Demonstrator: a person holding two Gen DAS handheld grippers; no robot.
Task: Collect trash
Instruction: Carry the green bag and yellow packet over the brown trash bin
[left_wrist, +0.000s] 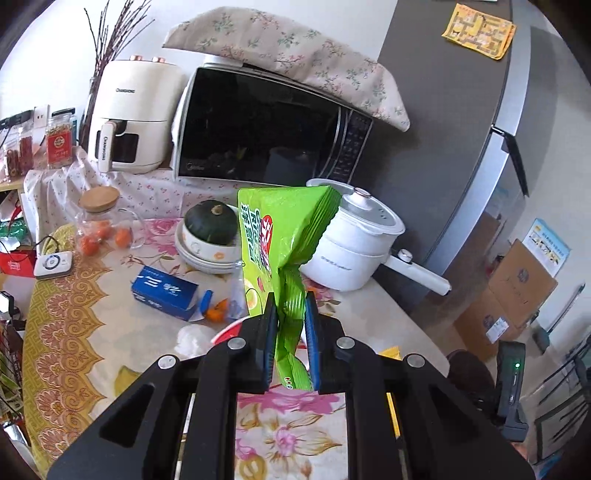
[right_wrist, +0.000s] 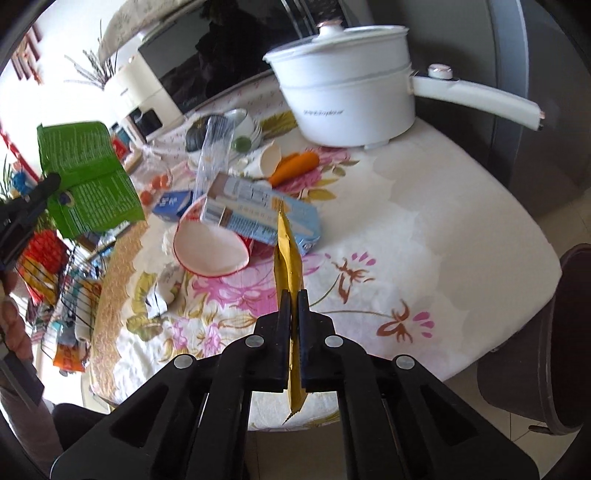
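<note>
Two claws loaded, left claw (left_wrist: 290, 325) clamped on green snack bag (left_wrist: 280, 236), right claw (right_wrist: 294, 314) pinching thin yellow sachet (right_wrist: 289, 258) above surface (right_wrist: 424, 221); sachet likely slipping out, bin (right_wrist: 565, 343) off right.

Both views are bright with daylight. In the right wrist view the light comes from the left and the wall (right_wrist: 74, 48) there is overexposed. The white pot (right_wrist: 351, 107) is slightly blurred. The fisheye lens bends the edges strongly, and the corners are black.
</note>
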